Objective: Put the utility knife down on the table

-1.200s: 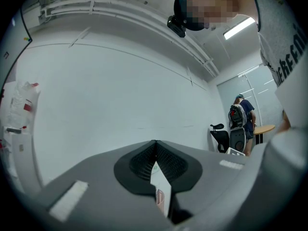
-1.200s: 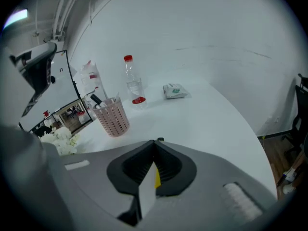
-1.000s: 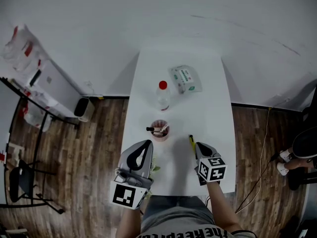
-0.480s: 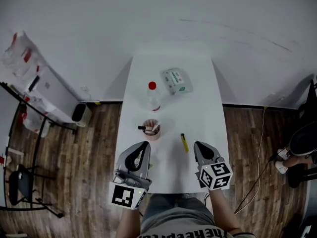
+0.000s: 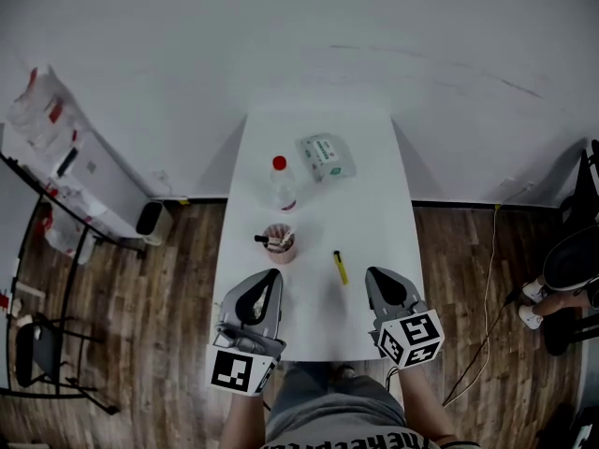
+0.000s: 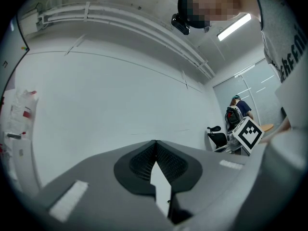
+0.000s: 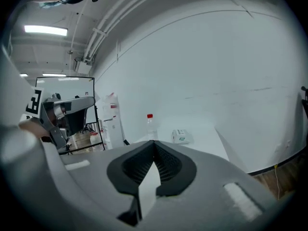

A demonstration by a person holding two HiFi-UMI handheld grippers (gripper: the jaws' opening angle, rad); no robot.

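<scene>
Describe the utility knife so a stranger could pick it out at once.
Find the long white table. On its near half, right of the pink cup holding pens, lies a slim yellow utility knife. It is the only yellow thing there, lying flat, unlike the upright cup and the clear red-capped bottle.

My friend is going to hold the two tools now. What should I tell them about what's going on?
The left tool has its jaws shut and holds nothing. It is over the near end of the table.
The right tool has its jaws shut and is empty too.
The utility knife lies flat on the table, touching neither tool, to the right of the pink cup.
Done: the knife is down and let go.
Left: nothing more for this job, it seems.
</scene>
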